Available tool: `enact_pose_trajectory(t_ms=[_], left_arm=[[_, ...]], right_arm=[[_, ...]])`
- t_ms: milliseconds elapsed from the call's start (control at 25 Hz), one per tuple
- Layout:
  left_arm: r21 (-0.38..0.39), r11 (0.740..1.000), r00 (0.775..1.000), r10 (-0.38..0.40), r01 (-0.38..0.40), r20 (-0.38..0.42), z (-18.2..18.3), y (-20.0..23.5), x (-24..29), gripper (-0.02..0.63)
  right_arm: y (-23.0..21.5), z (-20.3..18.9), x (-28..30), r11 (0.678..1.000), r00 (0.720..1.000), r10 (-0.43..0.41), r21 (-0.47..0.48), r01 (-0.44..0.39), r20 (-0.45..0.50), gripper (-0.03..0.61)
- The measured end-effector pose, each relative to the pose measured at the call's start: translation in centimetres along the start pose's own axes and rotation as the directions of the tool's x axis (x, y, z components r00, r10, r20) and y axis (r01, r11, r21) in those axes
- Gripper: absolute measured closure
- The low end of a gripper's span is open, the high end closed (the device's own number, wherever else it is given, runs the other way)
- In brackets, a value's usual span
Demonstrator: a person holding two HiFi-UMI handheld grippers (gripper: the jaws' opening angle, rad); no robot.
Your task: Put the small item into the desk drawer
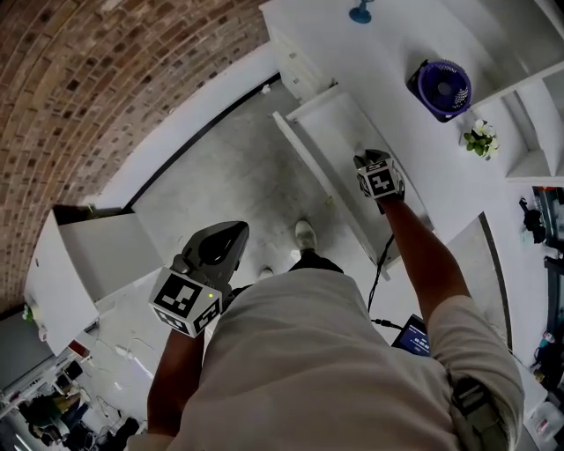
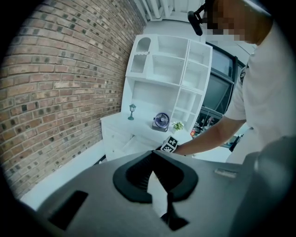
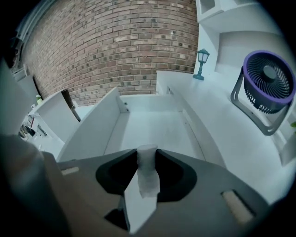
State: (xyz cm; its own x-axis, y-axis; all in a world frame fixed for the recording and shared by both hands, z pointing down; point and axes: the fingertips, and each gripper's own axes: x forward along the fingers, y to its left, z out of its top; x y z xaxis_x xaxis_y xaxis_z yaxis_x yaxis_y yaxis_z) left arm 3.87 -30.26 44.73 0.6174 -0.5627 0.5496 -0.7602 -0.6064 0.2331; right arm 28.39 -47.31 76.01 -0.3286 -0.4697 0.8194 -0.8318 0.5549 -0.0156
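Observation:
My right gripper [image 1: 367,159] hangs over the open white desk drawer [image 1: 339,132]. In the right gripper view it [image 3: 148,157] is shut on a small white item [image 3: 149,178] that stands up between the jaws, above the bare drawer floor [image 3: 152,122]. In the head view the item is hidden. My left gripper [image 1: 231,234] is held low near the person's body, away from the desk. Seen in the left gripper view, its [image 2: 153,159] jaw tips meet with nothing between them.
On the white desk top stand a purple fan [image 1: 441,88], a teal lamp figure [image 1: 359,13] and a small plant [image 1: 481,138]. White shelves [image 2: 169,69] rise behind the desk. A brick wall [image 3: 115,41] runs along the left. Another white cabinet [image 1: 97,255] stands at the left.

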Motion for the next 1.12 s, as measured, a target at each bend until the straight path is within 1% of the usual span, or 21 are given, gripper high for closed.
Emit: enact_pose_trajectory(t_ms=[240, 440, 680, 880, 1040, 1120], left_arm=[[-0.039, 0.999, 0.999, 0.022, -0.024, -0.042, -0.7, 1.0, 0.6, 0.609], [-0.035, 0.999, 0.998, 0.032, -0.035, -0.059, -0.3, 1.6, 1.3, 0.609], [-0.04, 0.998, 0.996, 0.036, -0.039, -0.081, -0.4, 2.1, 1.4, 0.609], [-0.041, 0.998, 0.994, 0.042, -0.046, -0.099, -0.6, 2.5, 1.3, 0.609], [-0.033, 0.998, 0.995, 0.041, -0.044, -0.088, 0.0, 2.8, 1.4, 0.609], [-0.032, 0.999, 0.995, 0.036, -0.039, -0.089, 0.0, 2.8, 1.4, 0.609]], right_arm=[[-0.7, -0.6, 3.1, 0.999, 1.0, -0.003, 0.034, 0.004, -0.014, 0.442], [-0.8, -0.5, 4.6, 0.999, 1.0, 0.0, 0.035, 0.0, -0.005, 0.436], [-0.6, -0.8, 5.5, 0.999, 0.999, 0.005, 0.04, -0.003, -0.037, 0.433], [-0.9, -1.0, 6.2, 0.999, 0.999, 0.003, 0.039, -0.002, -0.036, 0.427], [-0.7, -1.1, 6.1, 0.999, 0.999, 0.0, 0.046, 0.002, -0.048, 0.416], [-0.8, -0.9, 6.2, 0.999, 0.999, -0.001, 0.04, 0.003, -0.038, 0.402]])
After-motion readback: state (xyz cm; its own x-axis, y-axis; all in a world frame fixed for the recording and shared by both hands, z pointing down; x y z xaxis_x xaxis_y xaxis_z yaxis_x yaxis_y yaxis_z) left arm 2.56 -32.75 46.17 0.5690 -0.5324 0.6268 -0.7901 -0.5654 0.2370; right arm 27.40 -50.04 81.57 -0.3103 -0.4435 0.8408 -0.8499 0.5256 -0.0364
